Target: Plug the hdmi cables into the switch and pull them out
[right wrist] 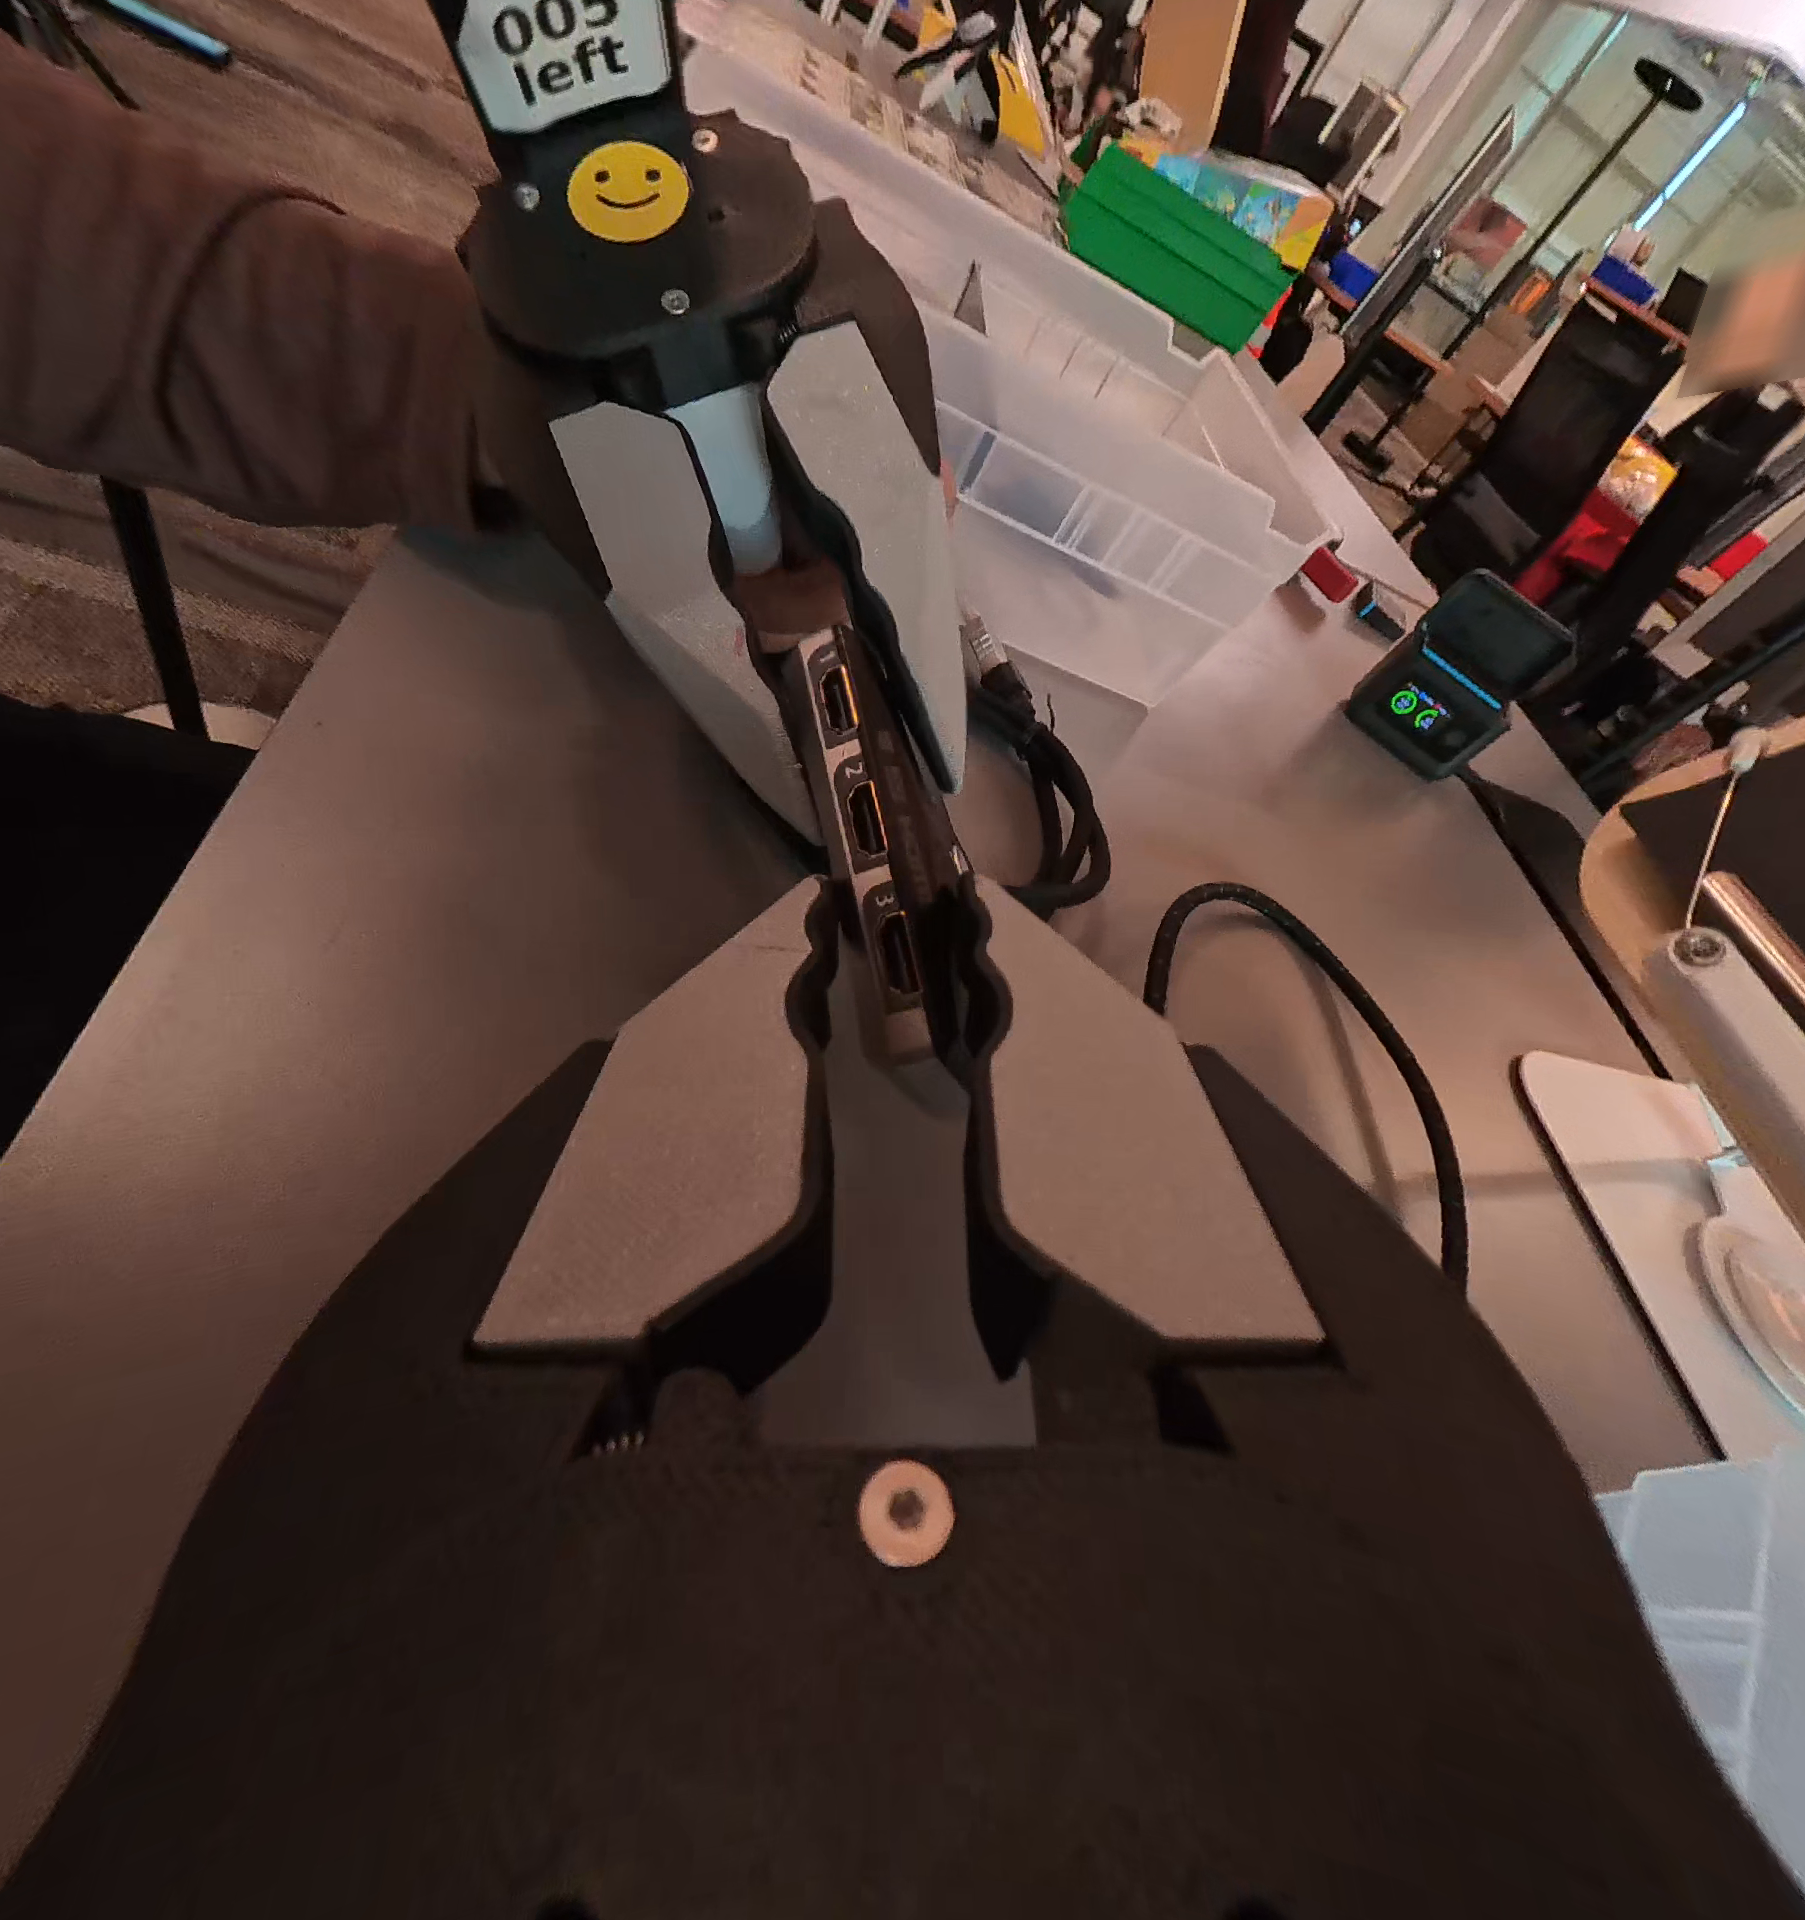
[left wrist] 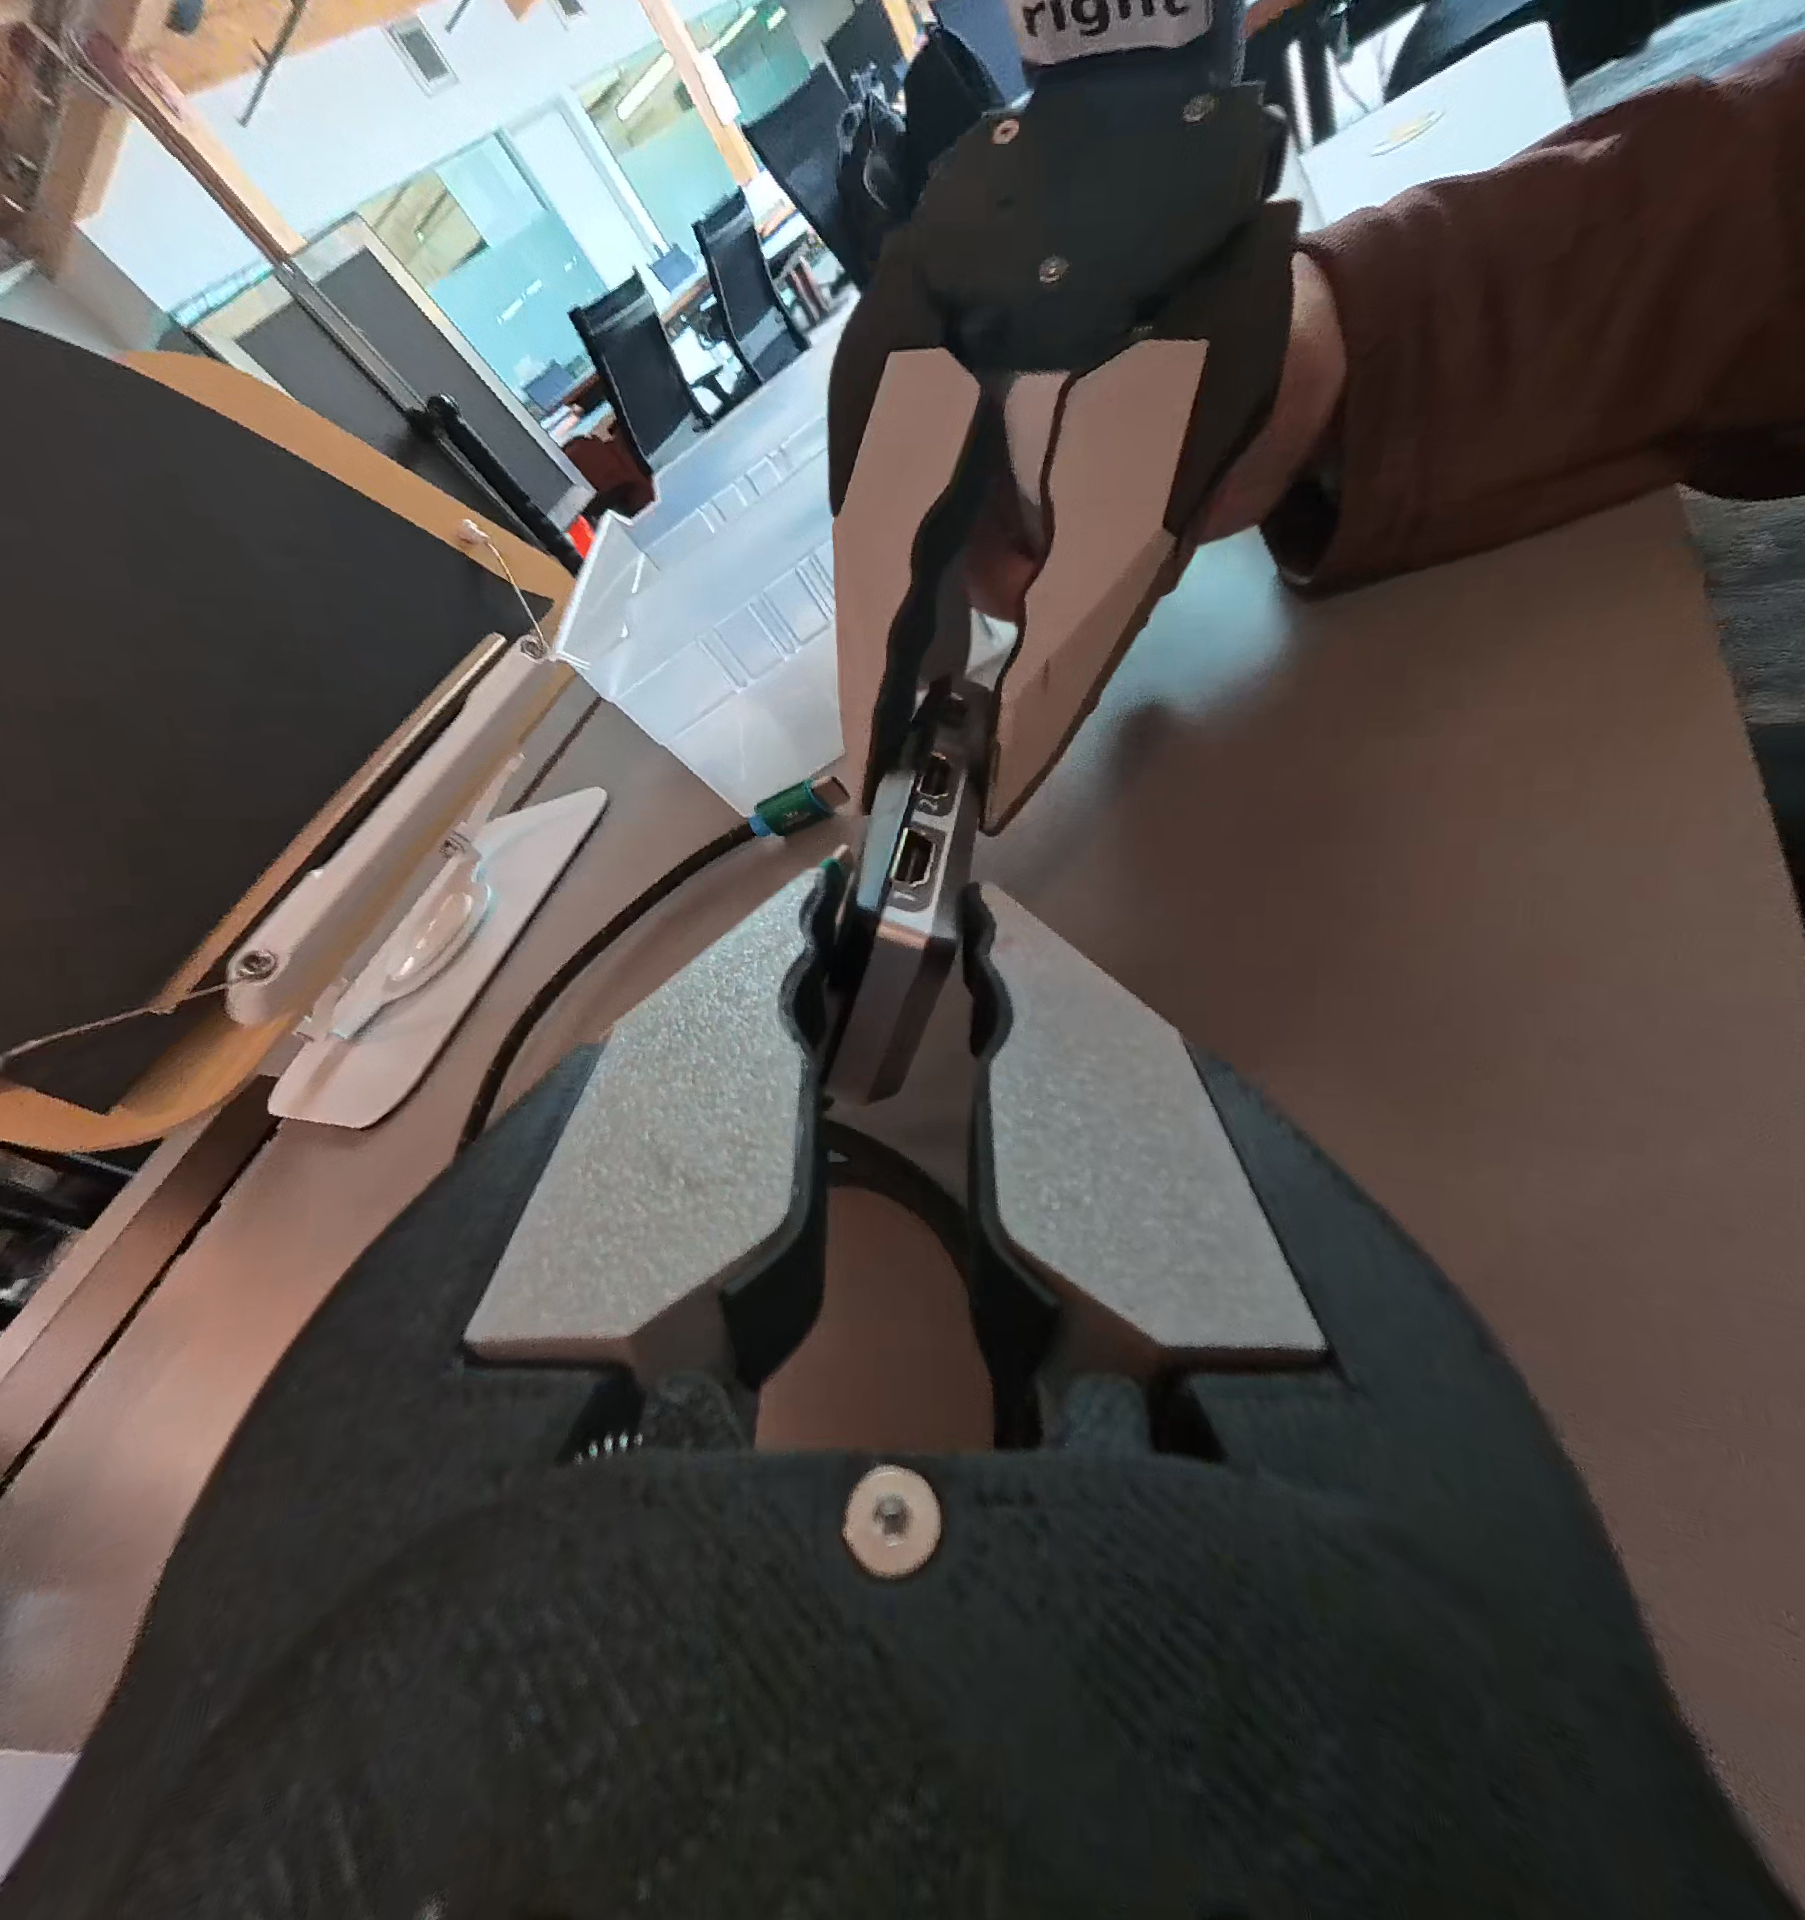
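Observation:
A flat grey HDMI switch [left wrist: 903,1003] is held on edge above the table, between both grippers. My left gripper [left wrist: 898,935] is shut on its near end in the left wrist view. My right gripper [left wrist: 939,758] comes from above and is shut on its far end. In the right wrist view, my right gripper [right wrist: 898,935] clamps the near end of the switch [right wrist: 870,821] and the left gripper [right wrist: 867,769] clamps the far end. Three ports on that side are empty. A black braided cable [right wrist: 1303,945] lies on the table. A green-ended plug [left wrist: 796,810] lies behind the switch.
A clear plastic bin [left wrist: 711,644] stands on the table behind the switch. A coiled black cable [right wrist: 1069,821] lies beside it. A small dark device with a lit screen [right wrist: 1438,696] sits farther right. A white flat base plate [left wrist: 441,956] lies at the table's left side.

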Demonstrator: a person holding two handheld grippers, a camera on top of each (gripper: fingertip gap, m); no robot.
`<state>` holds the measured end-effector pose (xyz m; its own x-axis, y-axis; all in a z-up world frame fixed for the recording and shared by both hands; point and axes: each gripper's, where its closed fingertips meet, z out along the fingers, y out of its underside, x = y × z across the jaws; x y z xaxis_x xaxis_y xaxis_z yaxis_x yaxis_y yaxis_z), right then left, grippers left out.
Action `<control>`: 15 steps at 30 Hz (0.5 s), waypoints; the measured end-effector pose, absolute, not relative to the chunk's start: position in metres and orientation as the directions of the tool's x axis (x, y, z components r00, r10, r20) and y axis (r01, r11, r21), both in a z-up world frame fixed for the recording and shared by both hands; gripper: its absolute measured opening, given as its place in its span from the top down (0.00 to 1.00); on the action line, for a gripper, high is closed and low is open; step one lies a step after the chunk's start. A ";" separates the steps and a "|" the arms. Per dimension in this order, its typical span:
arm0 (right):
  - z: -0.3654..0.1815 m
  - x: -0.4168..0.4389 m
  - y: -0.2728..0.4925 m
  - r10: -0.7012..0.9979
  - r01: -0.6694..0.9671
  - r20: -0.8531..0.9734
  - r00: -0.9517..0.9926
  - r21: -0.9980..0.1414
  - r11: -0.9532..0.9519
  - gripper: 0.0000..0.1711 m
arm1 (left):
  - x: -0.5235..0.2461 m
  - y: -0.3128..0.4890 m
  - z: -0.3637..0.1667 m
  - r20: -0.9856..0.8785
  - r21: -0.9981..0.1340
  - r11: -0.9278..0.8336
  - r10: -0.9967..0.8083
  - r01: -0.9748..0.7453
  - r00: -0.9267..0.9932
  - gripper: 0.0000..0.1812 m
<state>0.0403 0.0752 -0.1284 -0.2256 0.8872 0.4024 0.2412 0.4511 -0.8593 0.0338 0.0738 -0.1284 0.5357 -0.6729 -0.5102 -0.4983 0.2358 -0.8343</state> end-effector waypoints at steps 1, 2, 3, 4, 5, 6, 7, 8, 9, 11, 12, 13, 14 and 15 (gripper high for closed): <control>-0.128 0.041 0.074 0.883 0.225 0.406 -0.235 -0.861 0.456 0.89 | 0.034 0.074 -0.128 -0.531 -0.824 0.251 -0.656 -0.509 0.537 0.88; -0.126 0.041 0.071 0.883 0.207 0.399 -0.246 -0.869 0.450 0.89 | 0.034 0.075 -0.129 -0.554 -0.809 0.261 -0.639 -0.527 0.533 0.88; -0.126 0.041 0.070 0.886 0.199 0.389 -0.253 -0.875 0.441 0.89 | 0.034 0.076 -0.131 -0.570 -0.797 0.265 -0.627 -0.542 0.531 0.88; -0.126 0.041 0.070 0.888 0.198 0.382 -0.255 -0.879 0.434 0.89 | 0.034 0.076 -0.131 -0.576 -0.793 0.268 -0.622 -0.547 0.530 0.88; -0.126 0.041 0.069 0.892 0.198 0.372 -0.256 -0.883 0.425 0.89 | 0.034 0.076 -0.131 -0.573 -0.794 0.267 -0.627 -0.546 0.527 0.88; -0.126 0.041 0.068 0.898 0.197 0.355 -0.259 -0.891 0.409 0.89 | 0.034 0.075 -0.131 -0.567 -0.798 0.264 -0.636 -0.542 0.524 0.88; -0.126 0.042 0.067 0.906 0.194 0.330 -0.265 -0.902 0.385 0.89 | 0.035 0.074 -0.132 -0.561 -0.801 0.264 -0.646 -0.538 0.518 0.88; -0.126 0.042 0.066 0.916 0.196 0.298 -0.270 -0.914 0.355 0.89 | 0.035 0.074 -0.132 -0.560 -0.801 0.266 -0.651 -0.537 0.513 0.88; -0.125 0.043 0.065 0.925 0.199 0.262 -0.275 -0.926 0.321 0.89 | 0.035 0.073 -0.133 -0.569 -0.794 0.272 -0.648 -0.543 0.507 0.88; -0.122 0.042 0.061 0.940 0.189 0.178 -0.291 -0.952 0.239 0.89 | 0.038 0.073 -0.136 -0.629 -0.747 0.302 -0.611 -0.592 0.482 0.88; -0.120 0.041 0.060 0.945 0.189 0.147 -0.291 -0.960 0.208 0.89 | 0.039 0.074 -0.135 -0.662 -0.719 0.315 -0.579 -0.619 0.475 0.88; -0.119 0.041 0.060 0.953 0.198 0.121 -0.279 -0.963 0.181 0.88 | 0.040 0.074 -0.135 -0.677 -0.707 0.320 -0.562 -0.630 0.475 0.89; -0.114 0.041 0.064 0.968 0.201 0.085 -0.236 -0.970 0.134 0.85 | 0.039 0.075 -0.134 -0.684 -0.702 0.319 -0.552 -0.637 0.477 0.89; -0.106 0.042 0.067 0.984 0.190 0.032 -0.174 -0.980 0.066 0.79 | 0.036 0.077 -0.134 -0.686 -0.700 0.309 -0.541 -0.644 0.487 0.89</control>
<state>0.0423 0.0669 -0.1061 -0.1743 0.9842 0.0322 0.1898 0.0656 -0.9796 0.0357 0.0773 -0.1341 0.4867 -0.5407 -0.6861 -0.6438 0.3089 -0.7001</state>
